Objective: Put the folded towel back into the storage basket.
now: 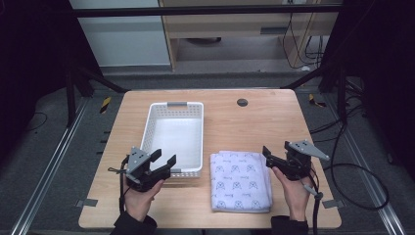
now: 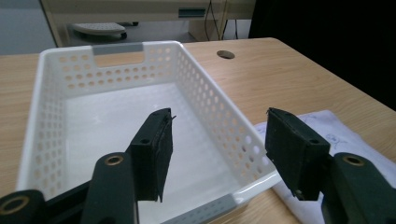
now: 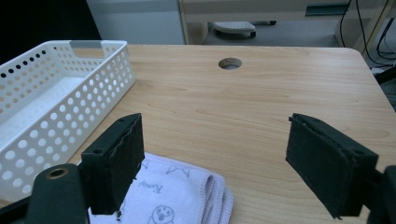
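Note:
A white perforated basket (image 1: 152, 128) stands empty on the left half of the wooden table (image 1: 254, 122). To its right, near the front edge, lies a folded white cloth (image 1: 241, 181) with small printed figures. My left gripper (image 1: 164, 157) hovers open at the basket's near end, holding nothing. The left gripper view shows the left gripper (image 2: 219, 116) open over the basket's (image 2: 42, 93) near right corner, with the cloth (image 2: 336, 130) at its right. My right gripper (image 1: 276, 148) is open beside the cloth's far right corner. In the right gripper view the right gripper (image 3: 215, 120) spreads wide above the cloth (image 3: 182, 191).
A round cable hole (image 1: 242, 102) sits near the table's far edge. Bare wood stretches from the basket (image 3: 60, 88) to the right edge. Beyond the table are metal frame legs, cables on the floor and a wooden cabinet.

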`<state>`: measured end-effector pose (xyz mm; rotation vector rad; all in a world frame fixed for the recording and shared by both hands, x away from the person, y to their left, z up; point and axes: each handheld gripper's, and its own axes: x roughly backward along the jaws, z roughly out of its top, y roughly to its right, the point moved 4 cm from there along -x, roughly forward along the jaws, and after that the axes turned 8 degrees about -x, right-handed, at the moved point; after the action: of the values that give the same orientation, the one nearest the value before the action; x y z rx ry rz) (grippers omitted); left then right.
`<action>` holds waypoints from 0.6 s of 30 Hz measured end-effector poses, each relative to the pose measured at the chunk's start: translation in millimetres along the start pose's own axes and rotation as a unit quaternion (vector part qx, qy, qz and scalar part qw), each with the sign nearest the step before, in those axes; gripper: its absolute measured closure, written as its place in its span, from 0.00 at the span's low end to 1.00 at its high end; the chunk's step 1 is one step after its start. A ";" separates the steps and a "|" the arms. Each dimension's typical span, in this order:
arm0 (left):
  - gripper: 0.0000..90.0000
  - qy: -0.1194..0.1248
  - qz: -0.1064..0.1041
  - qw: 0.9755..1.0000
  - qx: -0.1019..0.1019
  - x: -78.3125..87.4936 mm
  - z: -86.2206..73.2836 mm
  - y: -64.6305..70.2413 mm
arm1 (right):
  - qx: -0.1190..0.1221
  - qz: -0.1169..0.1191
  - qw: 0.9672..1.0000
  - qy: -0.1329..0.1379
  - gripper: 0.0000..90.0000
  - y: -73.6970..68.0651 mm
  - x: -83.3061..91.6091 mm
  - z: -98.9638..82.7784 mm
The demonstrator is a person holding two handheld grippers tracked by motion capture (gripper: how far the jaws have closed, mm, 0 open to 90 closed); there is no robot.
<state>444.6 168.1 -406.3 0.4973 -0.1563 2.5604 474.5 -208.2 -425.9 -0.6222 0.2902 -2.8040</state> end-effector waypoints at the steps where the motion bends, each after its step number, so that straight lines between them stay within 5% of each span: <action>1: 0.45 -0.002 -0.003 1.000 -0.006 -3.3 2.3 5.4 | 0.001 0.000 1.000 0.000 0.22 -0.2 -0.4 0.4; 9: 0.46 -0.003 -0.015 1.000 -0.007 -22.1 10.6 36.3 | 0.005 0.008 1.000 -0.001 0.22 -1.0 -4.1 2.4; 18: 0.48 -0.017 -0.036 0.999 -0.024 -32.1 -2.7 65.1 | 0.008 0.011 1.000 -0.008 0.22 2.5 -5.1 0.3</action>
<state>435.7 97.7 -421.8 0.5197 -0.2079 2.4719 479.6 -209.2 -428.3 -0.6338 0.2709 -2.7755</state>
